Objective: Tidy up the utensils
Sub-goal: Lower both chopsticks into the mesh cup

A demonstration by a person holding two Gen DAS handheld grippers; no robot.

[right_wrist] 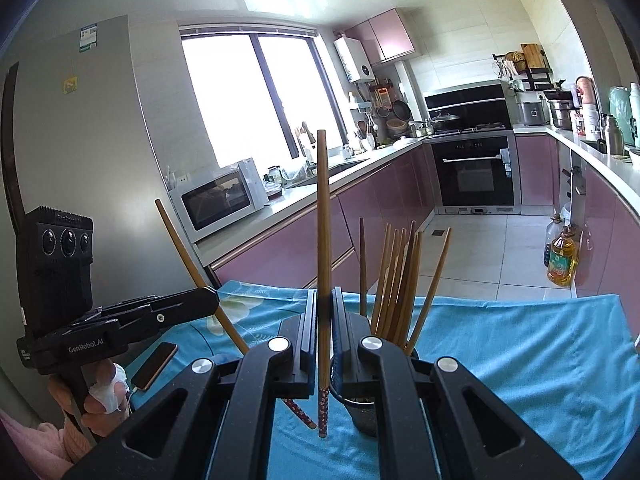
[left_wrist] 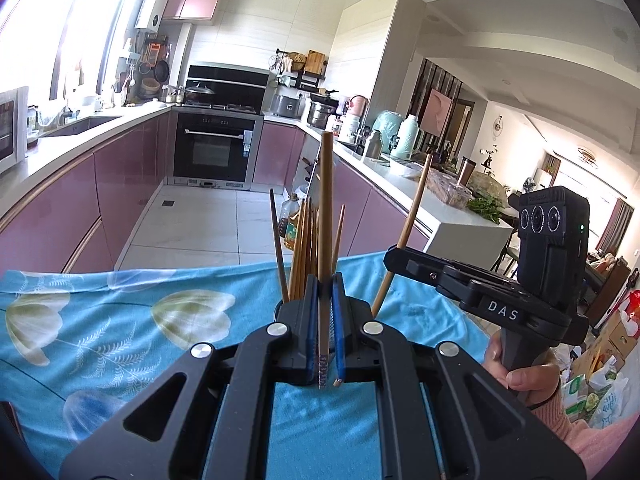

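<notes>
Clamped upright in each gripper is one chopstick: left gripper (left_wrist: 325,312) holds its chopstick (left_wrist: 326,216) just before the holder (right_wrist: 362,412); right gripper (right_wrist: 323,320) pinches its chopstick (right_wrist: 323,220) just left of it. Best lower each patterned end straight into the holder's mouth beside the bundled chopsticks (right_wrist: 396,280); loosen only once seated.

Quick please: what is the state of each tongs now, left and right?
Left tongs: shut on one chopstick.
Right tongs: shut on another chopstick.
</notes>
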